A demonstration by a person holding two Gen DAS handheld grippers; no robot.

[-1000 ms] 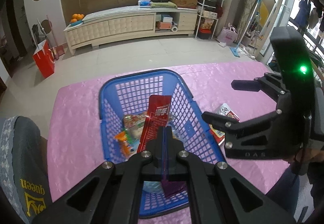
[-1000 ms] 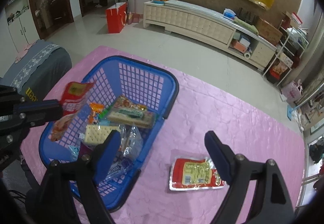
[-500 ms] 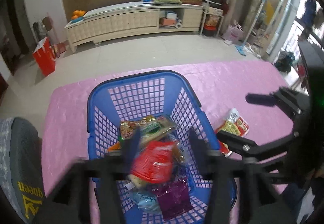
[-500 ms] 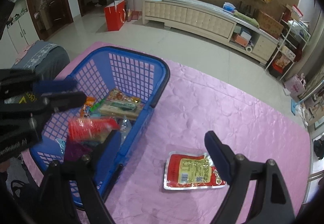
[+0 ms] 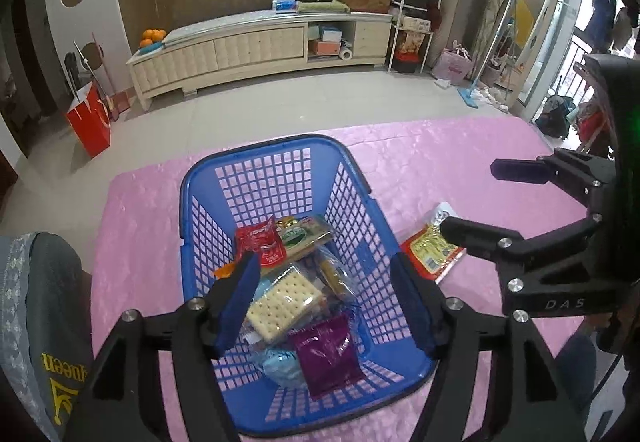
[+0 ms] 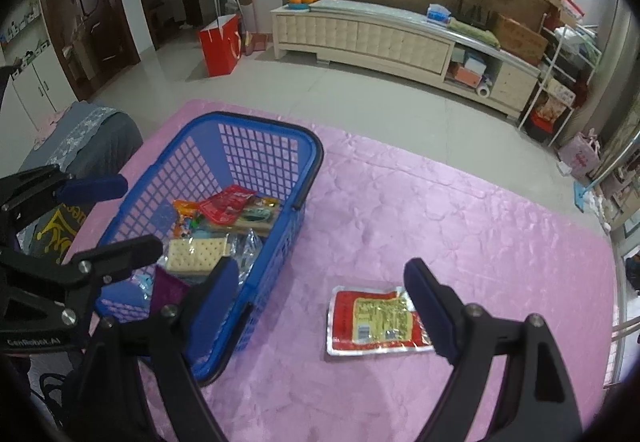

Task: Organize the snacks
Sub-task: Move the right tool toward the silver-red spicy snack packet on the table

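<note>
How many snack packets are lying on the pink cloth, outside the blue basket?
1: a red and yellow packet on the pink cloth, right of the blue basket.

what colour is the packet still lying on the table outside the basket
Red with a yellow centre panel and silvery edges, clearest in the right wrist view.

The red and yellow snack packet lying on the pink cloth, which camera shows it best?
The right wrist view: the red and yellow snack packet lies flat and almost wholly visible between the open right claw. In the left wrist view the packet sits beside the blue basket, partly covered by the right claw's finger.
</note>
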